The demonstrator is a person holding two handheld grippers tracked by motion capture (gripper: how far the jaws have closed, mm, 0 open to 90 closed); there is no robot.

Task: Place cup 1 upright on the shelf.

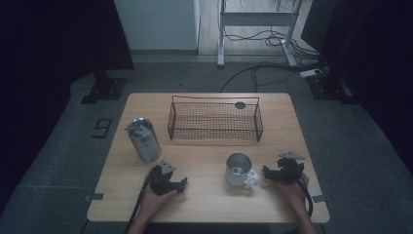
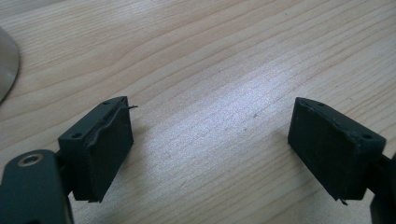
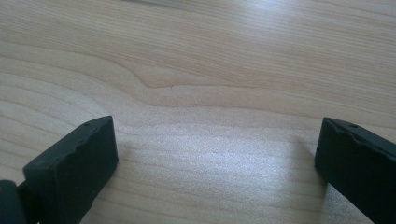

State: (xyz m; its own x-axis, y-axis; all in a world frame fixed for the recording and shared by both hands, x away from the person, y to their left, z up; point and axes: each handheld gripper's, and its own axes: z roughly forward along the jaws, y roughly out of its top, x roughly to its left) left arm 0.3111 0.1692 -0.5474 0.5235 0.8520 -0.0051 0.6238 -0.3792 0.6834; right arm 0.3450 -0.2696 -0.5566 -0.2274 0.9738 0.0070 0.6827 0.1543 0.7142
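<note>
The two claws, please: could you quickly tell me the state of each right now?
Left claw: open, nothing between its jaws, bare table beneath.
Right claw: open wide, holding nothing, over bare wood near the mug.

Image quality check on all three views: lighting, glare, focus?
High view: dim, with dark corners; the table is evenly lit. Left gripper view: bright, a pale sheen on the wood between the open claw pads, sharp grain. Right gripper view: similar sheen, the near pads slightly soft.
</note>
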